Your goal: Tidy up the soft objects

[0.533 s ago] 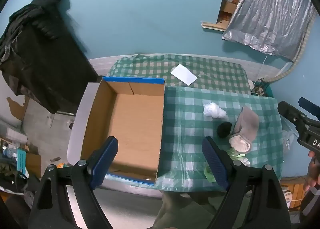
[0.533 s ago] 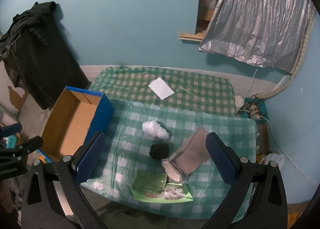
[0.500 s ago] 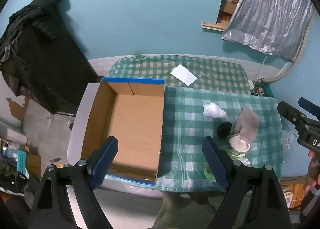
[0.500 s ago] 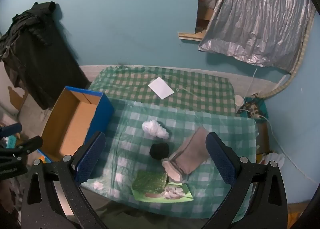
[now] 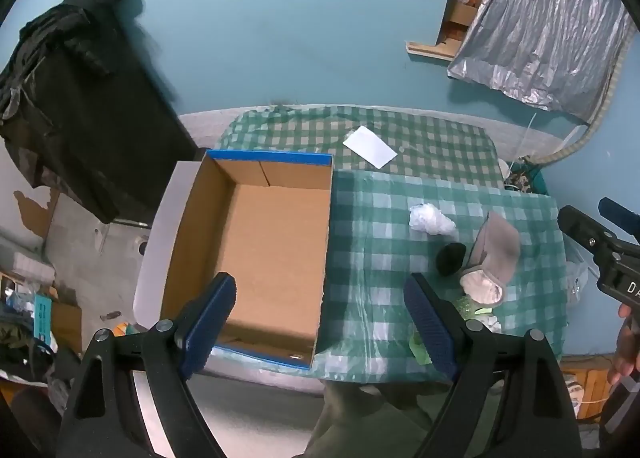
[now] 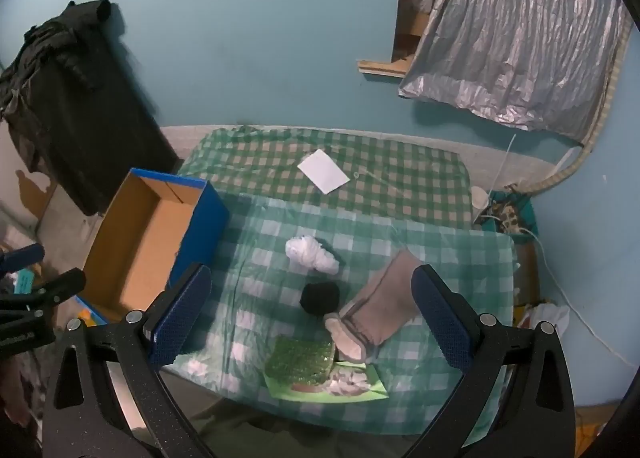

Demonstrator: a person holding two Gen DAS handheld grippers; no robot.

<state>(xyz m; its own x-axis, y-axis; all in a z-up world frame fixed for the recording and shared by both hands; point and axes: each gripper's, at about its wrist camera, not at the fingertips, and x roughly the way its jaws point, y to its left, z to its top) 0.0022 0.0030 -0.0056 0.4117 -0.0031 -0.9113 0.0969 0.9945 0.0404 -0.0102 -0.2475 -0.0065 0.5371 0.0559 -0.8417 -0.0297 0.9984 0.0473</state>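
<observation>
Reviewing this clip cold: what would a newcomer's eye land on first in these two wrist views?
Probably the open cardboard box with the blue rim, empty, at the left edge of the checked tablecloth. Next, the small cluster to its right: a white wad, a black ball and a grey sock lying close together, with a green packet nearer the table's front edge. Both the left gripper and the right gripper hang above, open and holding nothing.

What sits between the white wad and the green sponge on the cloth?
In the right wrist view, a black ball lies between the white wad and the green sponge; the grey sock lies just to its right.
</observation>
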